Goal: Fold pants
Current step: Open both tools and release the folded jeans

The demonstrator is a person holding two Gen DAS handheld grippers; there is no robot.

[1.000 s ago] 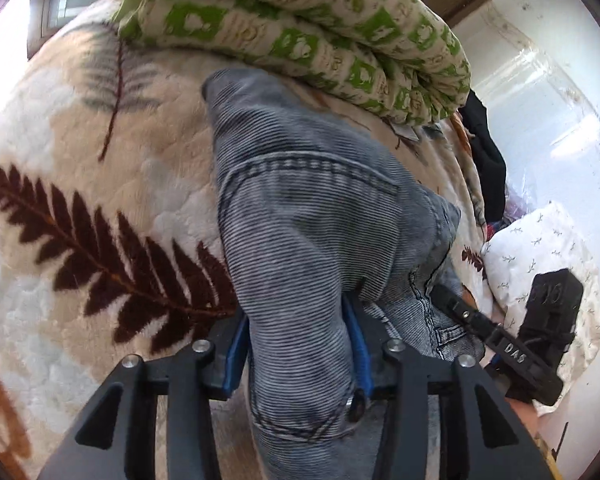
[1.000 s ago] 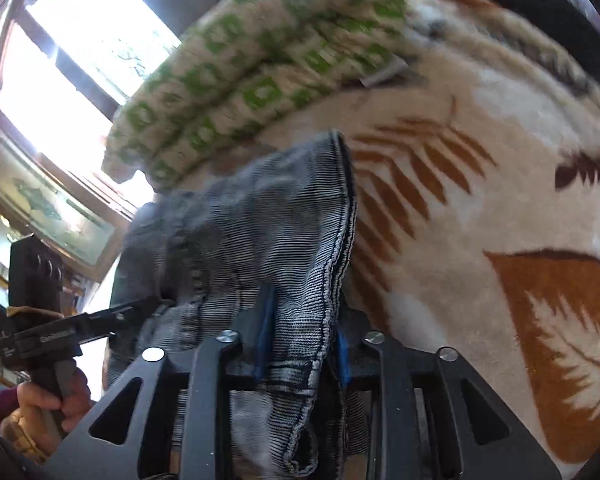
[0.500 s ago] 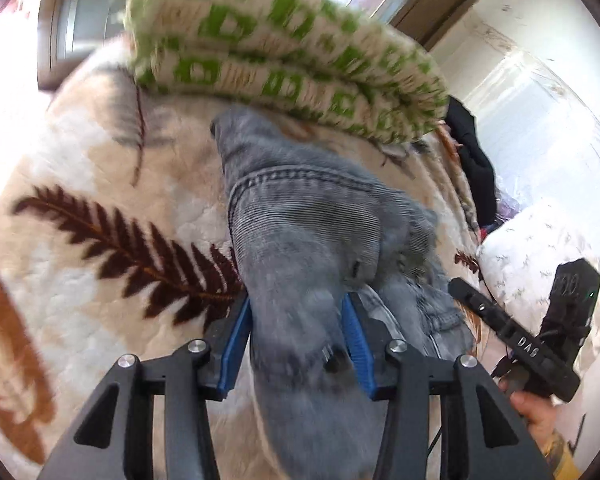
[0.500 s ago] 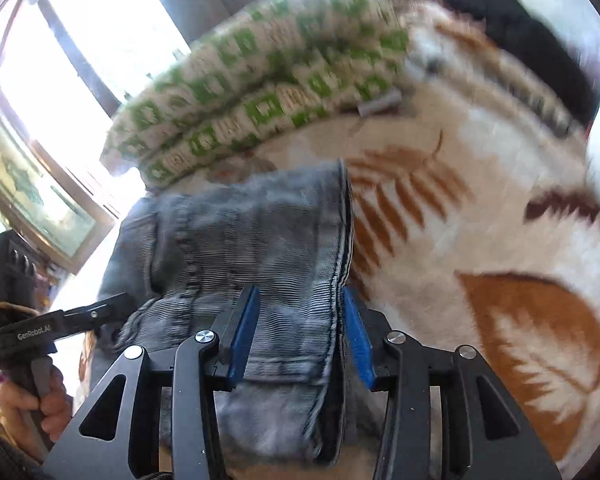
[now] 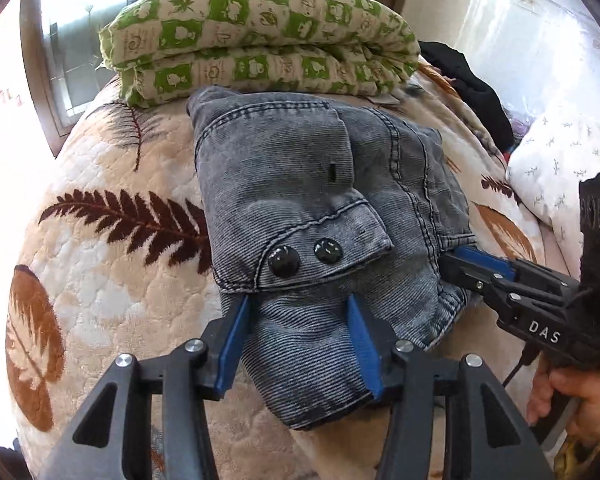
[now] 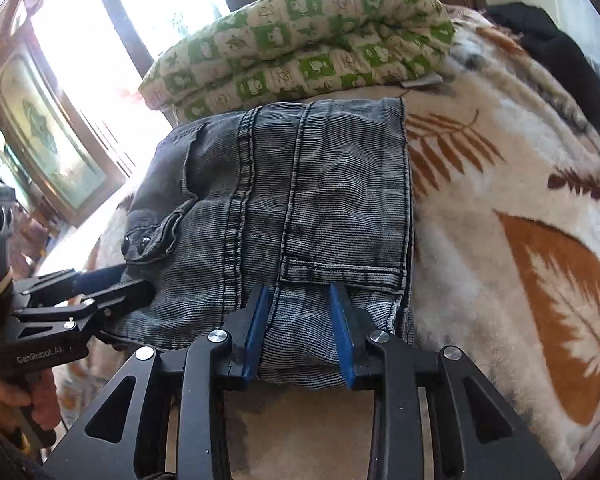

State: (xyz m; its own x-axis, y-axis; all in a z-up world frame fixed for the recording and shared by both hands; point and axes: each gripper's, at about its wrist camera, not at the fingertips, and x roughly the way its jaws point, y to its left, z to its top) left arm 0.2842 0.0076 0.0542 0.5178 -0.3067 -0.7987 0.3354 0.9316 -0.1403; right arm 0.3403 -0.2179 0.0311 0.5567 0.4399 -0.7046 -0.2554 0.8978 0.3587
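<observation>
both grippers now spread open since 1s ago: left gripper (image 5: 298, 312), right gripper (image 6: 298, 300) straddle folded pants (image 5: 320, 200) near edge; blanket (image 6: 500, 208) bare rightward.

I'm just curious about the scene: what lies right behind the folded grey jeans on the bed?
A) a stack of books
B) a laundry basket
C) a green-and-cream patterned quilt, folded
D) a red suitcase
C: a folded green-and-cream quilt lies just beyond the jeans on the leaf-patterned blanket.
</observation>
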